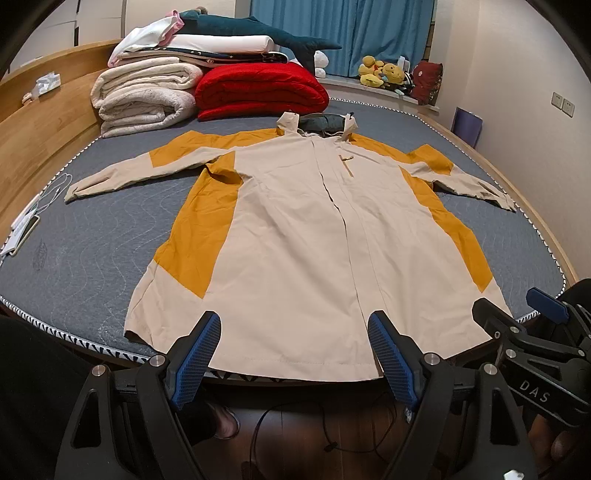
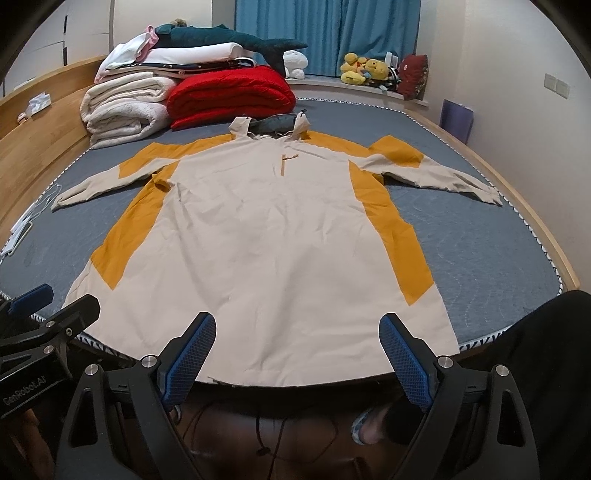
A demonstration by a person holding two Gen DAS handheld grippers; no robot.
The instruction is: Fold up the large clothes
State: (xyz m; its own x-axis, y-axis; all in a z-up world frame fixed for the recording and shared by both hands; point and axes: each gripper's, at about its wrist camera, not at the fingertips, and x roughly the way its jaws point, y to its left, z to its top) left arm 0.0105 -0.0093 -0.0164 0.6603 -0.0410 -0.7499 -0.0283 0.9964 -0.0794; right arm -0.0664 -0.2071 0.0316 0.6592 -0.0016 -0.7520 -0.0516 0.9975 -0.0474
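A large beige jacket with mustard-yellow panels lies flat on the grey mattress, front up, sleeves spread to both sides, hem at the near edge. It also shows in the right wrist view. My left gripper is open and empty, its blue pads just above the hem near the middle. My right gripper is open and empty, above the hem a little to the right. The right gripper shows at the right edge of the left wrist view; the left gripper shows at the left edge of the right wrist view.
Folded white blankets and a red blanket are stacked at the head of the bed, with a plush shark on top. A wooden bed frame runs along the left. A phone and cable lie at the mattress's left edge. Plush toys sit on the window ledge.
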